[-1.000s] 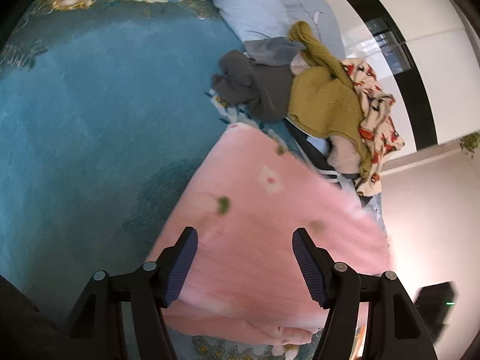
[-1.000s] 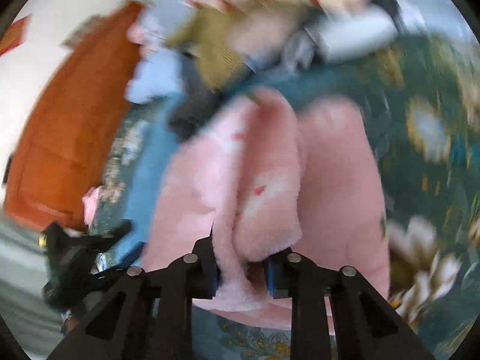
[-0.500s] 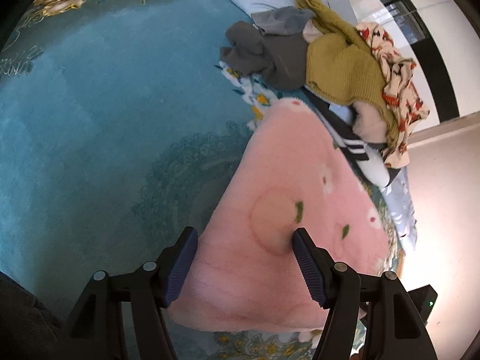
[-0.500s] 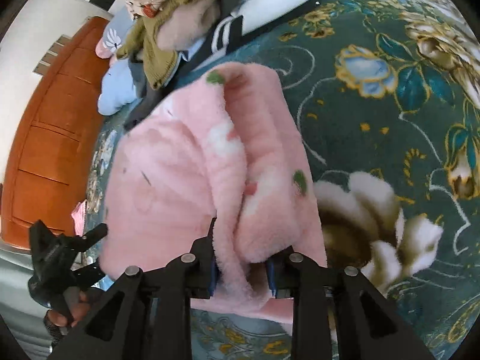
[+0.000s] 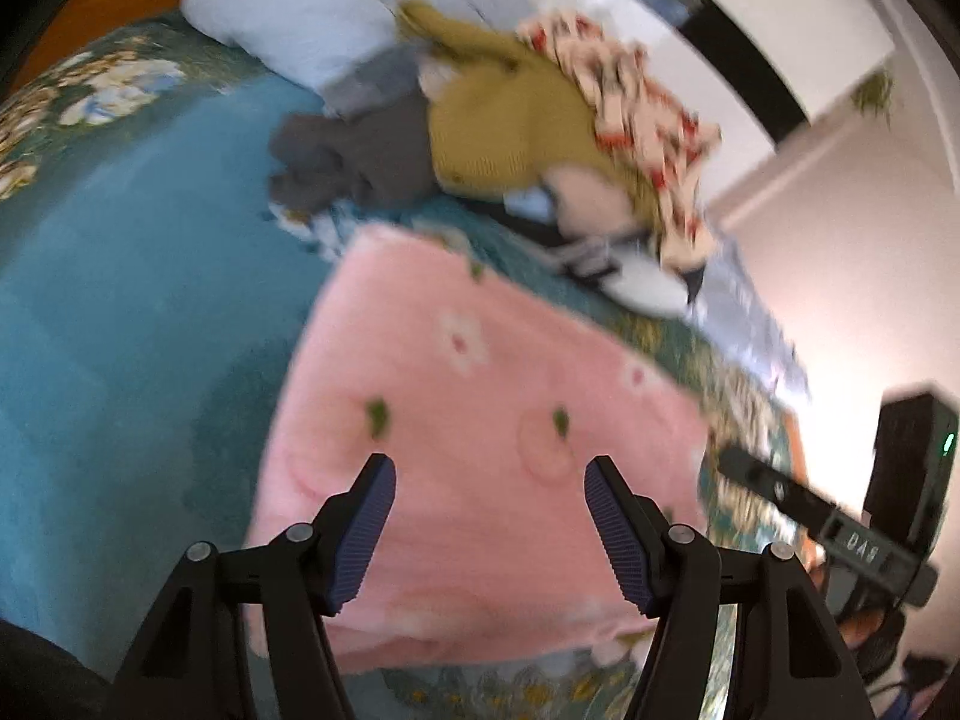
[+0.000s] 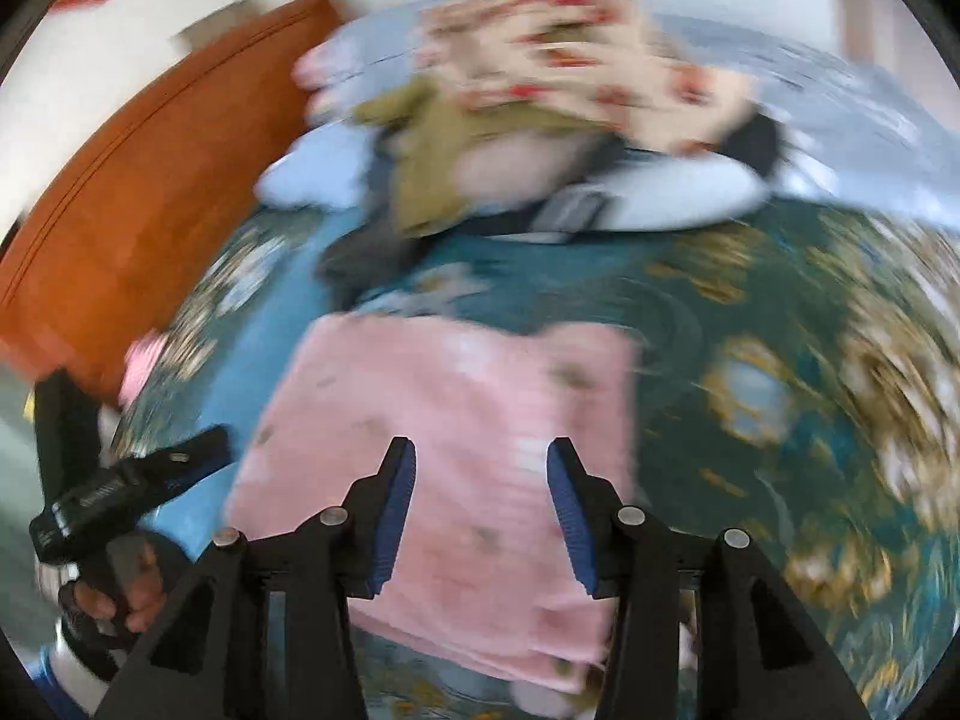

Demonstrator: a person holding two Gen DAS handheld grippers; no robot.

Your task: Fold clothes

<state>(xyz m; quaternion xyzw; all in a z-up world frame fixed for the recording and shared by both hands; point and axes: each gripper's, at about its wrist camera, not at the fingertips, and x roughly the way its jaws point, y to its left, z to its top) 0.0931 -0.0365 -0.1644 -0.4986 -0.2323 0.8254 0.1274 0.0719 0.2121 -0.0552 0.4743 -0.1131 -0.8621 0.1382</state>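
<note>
A pink fleece garment [image 5: 480, 420] with small flower and fruit prints lies folded flat on the teal floral bedspread [image 5: 120, 300]. It also shows in the right wrist view [image 6: 456, 420]. My left gripper [image 5: 489, 480] is open and empty, hovering over the garment's near part. My right gripper [image 6: 480, 468] is open and empty, also above the garment. The right gripper's body shows at the left view's right edge [image 5: 828, 522]; the left gripper's body, held by a hand, shows in the right view [image 6: 120, 492]. Both views are blurred by motion.
A pile of unfolded clothes lies behind the pink garment: an olive knit sweater [image 5: 510, 120], a grey garment [image 5: 354, 162], a cream red-print cloth [image 5: 636, 90]. A pale blue pillow [image 5: 300, 30] sits at the back. An orange wooden headboard [image 6: 120, 210] is at left.
My right gripper opened and let go of the pink garment, which now lies flat in a folded rectangle. Both grippers pulled back and up a little.
</note>
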